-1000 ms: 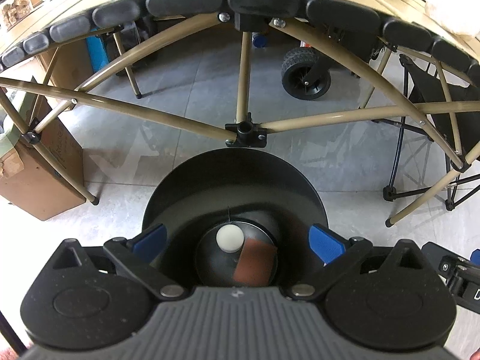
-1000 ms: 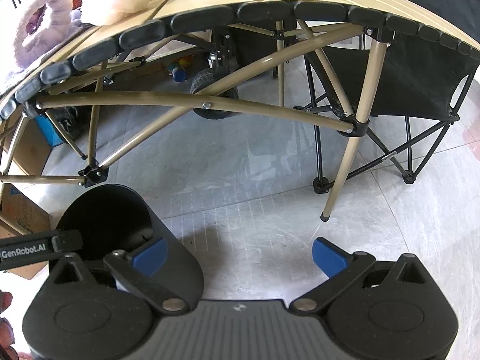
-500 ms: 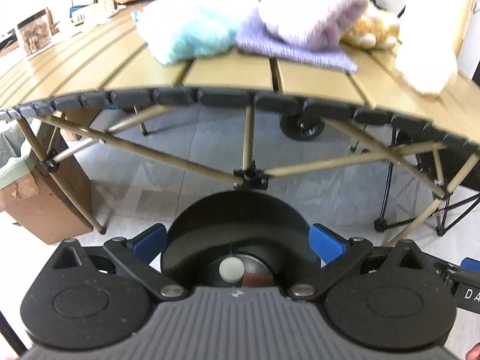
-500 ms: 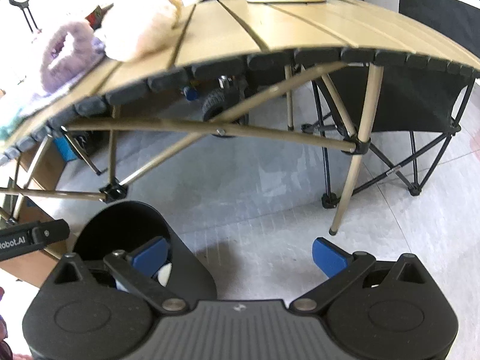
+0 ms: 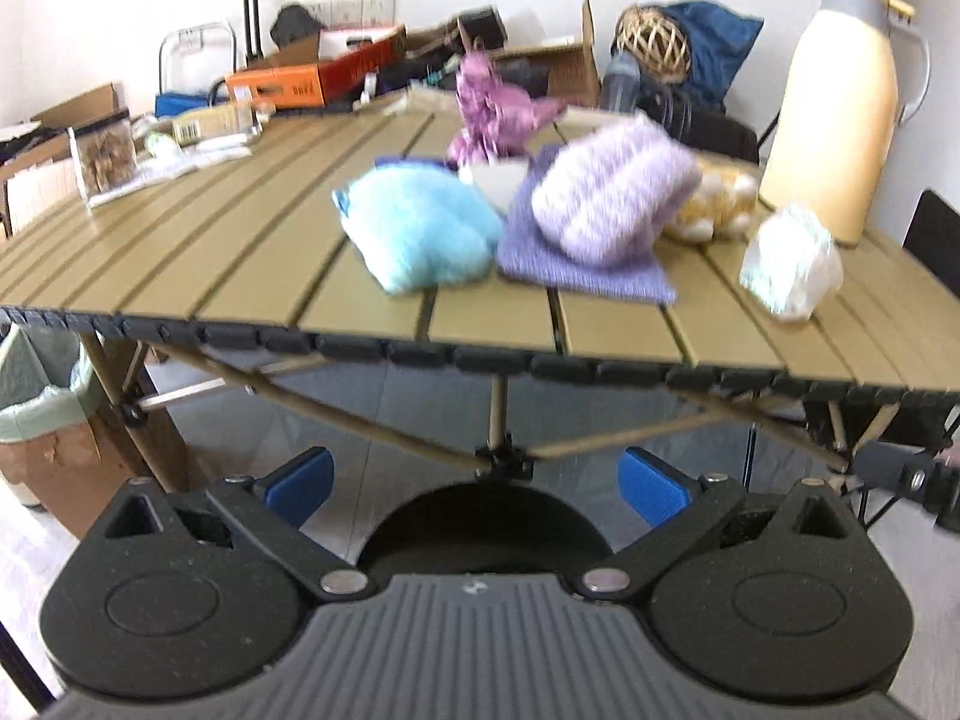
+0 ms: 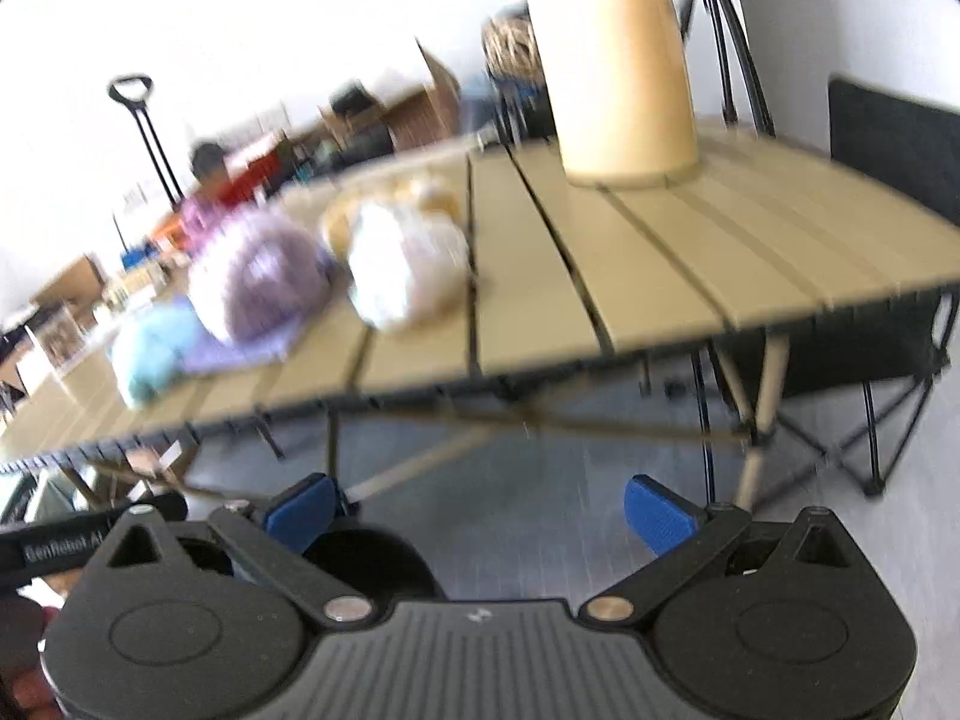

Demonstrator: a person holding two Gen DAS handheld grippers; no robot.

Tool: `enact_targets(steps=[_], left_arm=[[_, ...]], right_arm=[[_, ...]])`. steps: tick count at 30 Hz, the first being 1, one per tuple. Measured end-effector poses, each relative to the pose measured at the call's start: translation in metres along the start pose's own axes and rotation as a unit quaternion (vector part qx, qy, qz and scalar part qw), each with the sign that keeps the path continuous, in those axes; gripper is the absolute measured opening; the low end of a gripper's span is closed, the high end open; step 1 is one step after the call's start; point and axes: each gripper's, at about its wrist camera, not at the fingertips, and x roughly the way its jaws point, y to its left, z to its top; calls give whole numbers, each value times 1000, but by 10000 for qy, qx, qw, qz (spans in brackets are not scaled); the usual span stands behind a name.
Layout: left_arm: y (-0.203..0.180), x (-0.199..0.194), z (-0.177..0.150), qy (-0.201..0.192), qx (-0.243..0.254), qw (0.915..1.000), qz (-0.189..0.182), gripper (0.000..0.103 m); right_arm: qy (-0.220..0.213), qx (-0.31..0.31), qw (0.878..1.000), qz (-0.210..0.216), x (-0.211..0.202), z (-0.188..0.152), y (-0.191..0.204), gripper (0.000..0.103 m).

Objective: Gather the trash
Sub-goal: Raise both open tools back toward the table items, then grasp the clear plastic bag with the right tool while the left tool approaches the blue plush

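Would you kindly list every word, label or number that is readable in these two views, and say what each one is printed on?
"GenRobot.AI" (first letters partly blurred): white print on the black bar at the left edge of the right wrist view.
Orange box at the far end of the table: dark print, too blurred to read.
Pale carton with a barcode: too small to read.
No other text is readable.

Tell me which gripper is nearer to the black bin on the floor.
Left. The left gripper hangs directly above the bin, centred over its rim. The right gripper is off to the bin's right, with the bin below its left finger.
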Motion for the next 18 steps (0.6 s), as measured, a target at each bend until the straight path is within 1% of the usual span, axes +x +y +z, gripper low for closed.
enact_targets(steps=[2, 4, 6, 8, 11, 14, 18], left_arm=[[4, -6, 3, -163, -35, 9999, 6, 103], [7, -9, 7, -266, -64, 9996, 50, 103], [12, -10, 12, -316, -115, 9994, 97, 103], [17, -11, 17, -316, -208, 9992, 89, 103], [25, -12, 23, -356, -309, 9988, 96, 103], [32, -12, 31, -444, -342, 9983, 186, 103], [42, -6, 42, -472, -437, 9976, 246, 103]], right_arm=[[-368, -151, 9992, 48, -6, 7, 5, 103], [-748, -391, 9964, -2, -8, 15, 13, 103], [-1028, -635, 9927, -70, -6, 23, 22, 103], [-1105, -683, 9915, -14, -1, 31, 27, 103], [-1144, -582, 9916, 141, 12, 45, 29, 103], [-1236, -581, 9906, 40, 22, 52, 35, 103], [-1285, -441, 9907, 87, 41, 59, 38, 103]])
